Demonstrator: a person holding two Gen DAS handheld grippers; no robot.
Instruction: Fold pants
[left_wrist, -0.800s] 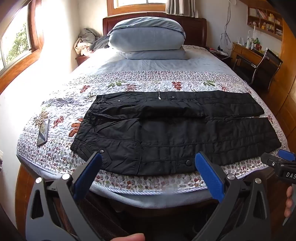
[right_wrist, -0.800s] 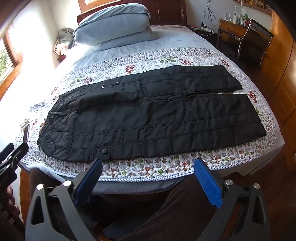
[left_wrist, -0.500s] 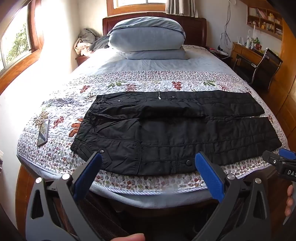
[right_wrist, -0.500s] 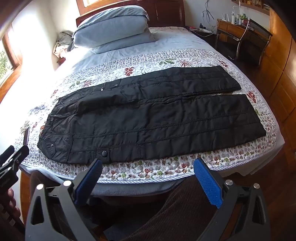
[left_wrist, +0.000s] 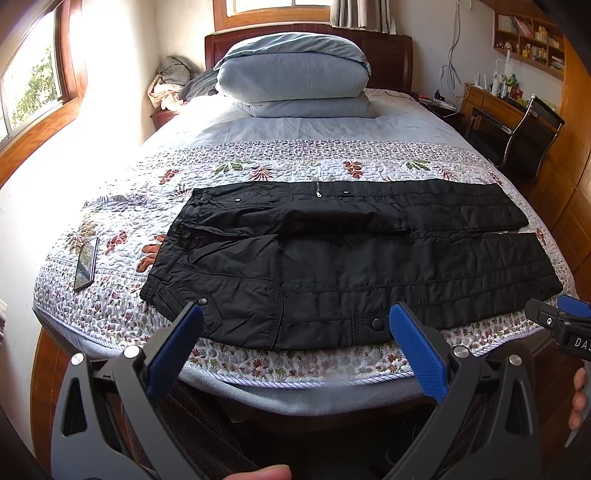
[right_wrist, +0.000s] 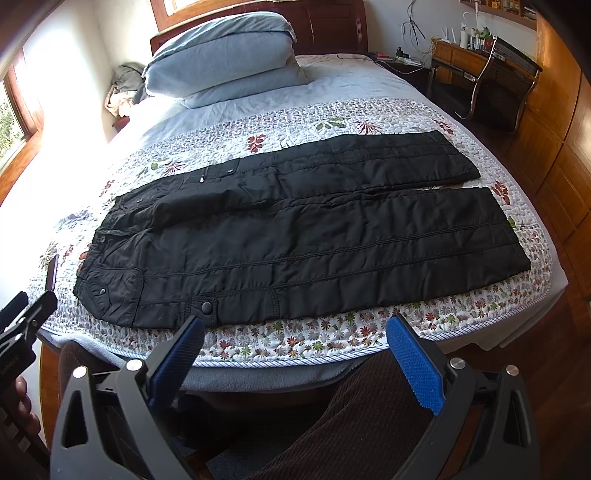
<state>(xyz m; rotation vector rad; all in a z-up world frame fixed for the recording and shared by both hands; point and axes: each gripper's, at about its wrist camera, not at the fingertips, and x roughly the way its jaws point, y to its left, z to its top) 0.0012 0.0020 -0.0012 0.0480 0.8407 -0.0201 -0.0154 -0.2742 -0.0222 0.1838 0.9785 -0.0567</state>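
Note:
Black quilted pants (left_wrist: 351, 266) lie flat across the bed's flowered quilt (left_wrist: 258, 166), waistband to the left and both legs running right. In the right wrist view the pants (right_wrist: 314, 236) spread side by side, the far leg narrower. My left gripper (left_wrist: 295, 317) hangs open before the bed's near edge, just short of the waist end, nothing between its blue pads. My right gripper (right_wrist: 295, 328) is open too, over the quilt's front border near the pants' near hem. The right gripper (left_wrist: 561, 325) also shows at the right edge of the left wrist view.
A phone (left_wrist: 86, 264) lies on the quilt left of the waistband. Stacked pillows (left_wrist: 295, 77) and a heap of clothes (left_wrist: 173, 81) sit at the headboard. A chair (left_wrist: 524, 136) and desk stand right of the bed. My brown corduroy leg (right_wrist: 351, 417) is below the bed edge.
The right wrist view has drawn slightly closer to the bed and tipped downward. The left gripper has barely moved. The pants lie as before.

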